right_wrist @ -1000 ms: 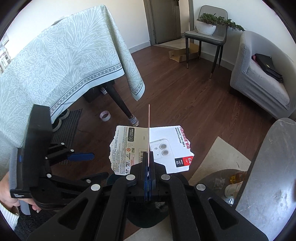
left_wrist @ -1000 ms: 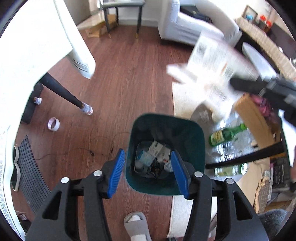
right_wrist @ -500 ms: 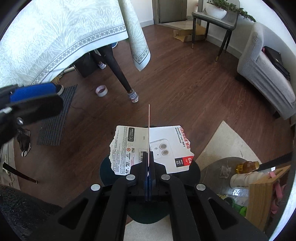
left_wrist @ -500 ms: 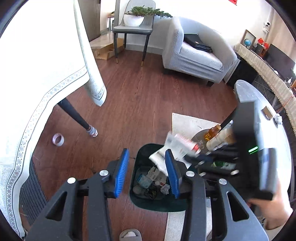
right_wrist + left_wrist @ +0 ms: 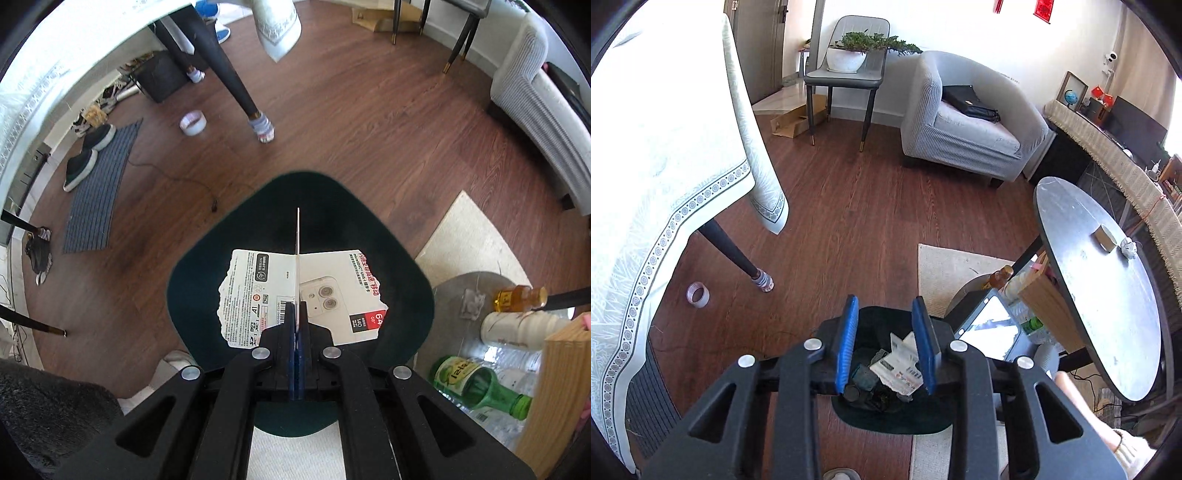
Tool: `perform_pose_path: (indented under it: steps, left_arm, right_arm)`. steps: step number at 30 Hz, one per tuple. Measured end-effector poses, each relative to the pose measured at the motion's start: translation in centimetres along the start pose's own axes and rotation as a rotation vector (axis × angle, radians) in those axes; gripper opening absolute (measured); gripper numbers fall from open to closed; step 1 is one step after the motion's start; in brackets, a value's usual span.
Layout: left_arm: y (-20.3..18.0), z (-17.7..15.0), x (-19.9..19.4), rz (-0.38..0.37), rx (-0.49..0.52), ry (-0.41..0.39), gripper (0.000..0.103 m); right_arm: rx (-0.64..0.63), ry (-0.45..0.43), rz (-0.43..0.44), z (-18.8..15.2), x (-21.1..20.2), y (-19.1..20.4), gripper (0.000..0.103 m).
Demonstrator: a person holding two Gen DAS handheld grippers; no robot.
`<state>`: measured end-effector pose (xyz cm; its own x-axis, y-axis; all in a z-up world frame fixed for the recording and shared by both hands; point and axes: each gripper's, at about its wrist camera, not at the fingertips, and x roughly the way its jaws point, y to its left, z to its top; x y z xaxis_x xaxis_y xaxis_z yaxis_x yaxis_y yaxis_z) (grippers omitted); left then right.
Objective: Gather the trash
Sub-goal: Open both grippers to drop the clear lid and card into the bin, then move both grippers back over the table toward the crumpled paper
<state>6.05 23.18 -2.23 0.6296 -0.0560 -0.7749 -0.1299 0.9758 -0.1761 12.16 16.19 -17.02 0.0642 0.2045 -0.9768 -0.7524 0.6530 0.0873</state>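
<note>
A dark green bin (image 5: 229,266) stands on the wood floor with several scraps inside. My right gripper (image 5: 296,310) is shut on a torn white card package (image 5: 332,295) printed with a phone camera and red text. It points steeply down and holds the card just over the bin's mouth. In the left wrist view my left gripper (image 5: 884,306) hangs above the same bin (image 5: 886,417). Its blue pads (image 5: 846,343) are closing with nothing between them. The white card (image 5: 897,363) shows through the gap.
A tape roll (image 5: 192,123) lies by the clothed table's black leg (image 5: 236,85). Beside the bin are a pale rug (image 5: 465,236), bottles (image 5: 476,380), a wooden box (image 5: 554,387) and a round dark table (image 5: 1100,288). A mat with shoes (image 5: 96,184) lies to the left.
My right gripper has come down with the card until it hangs right over the bin. My left gripper has risen and tilted up, and its pads have drawn closer together.
</note>
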Motion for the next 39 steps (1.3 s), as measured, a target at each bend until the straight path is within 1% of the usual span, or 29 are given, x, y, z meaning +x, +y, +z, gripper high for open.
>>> perform_pose_path:
  steps: [3,4,5,6,7,8,14,18,24,31,36,39]
  left_arm:
    - [-0.2,0.3,-0.4,-0.012,-0.004,-0.016,0.03]
    - [-0.3,0.5,-0.6,-0.015,-0.005,-0.022,0.03]
    - [-0.3,0.6,-0.7,-0.02,-0.005,-0.029,0.03]
    - [-0.4,0.6,-1.0,-0.025,-0.003,-0.038,0.03]
    - [-0.5,0.7,-1.1,-0.027,-0.002,-0.046,0.03]
    - [-0.6,0.9,-1.4,-0.03,-0.002,-0.055,0.03]
    - [-1.1,1.5,-2.4,-0.05,-0.014,-0.092,0.03]
    - [-1.7,2.0,-3.1,-0.061,-0.017,-0.117,0.03]
    - [-2.4,2.6,-4.1,-0.07,-0.019,-0.154,0.03]
    - [-4.2,3.2,-6.0,-0.058,-0.003,-0.216,0.03]
    - [-5.8,3.6,-6.2,-0.057,0.018,-0.234,0.03]
    - [-6.9,3.8,-6.0,-0.062,0.027,-0.238,0.032]
  right_arm:
    - [0.001,0.015,-0.006,-0.4,0.8,0.0,0.002]
    - [0.0,0.019,-0.008,-0.5,0.9,0.0,0.005]
    - [-0.003,0.022,-0.01,-0.6,1.0,-0.1,0.015]
    - [-0.004,0.02,-0.013,-0.7,1.0,0.0,0.023]
    - [-0.003,0.017,-0.015,-0.9,1.0,-0.2,0.034]
    - [-0.004,0.016,-0.014,-1.0,1.0,-0.3,0.035]
    - [-0.019,-0.001,-0.007,-1.4,0.1,-0.3,0.035]
    - [-0.022,-0.042,0.015,-1.3,-1.8,0.0,0.035]
    - [-0.023,-0.137,0.047,-1.1,-6.1,0.3,0.035]
    - [0.002,-0.24,0.083,-1.7,-11.3,-0.6,0.035]
    - [0.021,-0.321,0.069,-2.9,-15.3,-1.8,0.035]
    - [0.024,-0.381,0.043,-4.1,-17.7,-3.1,0.035]
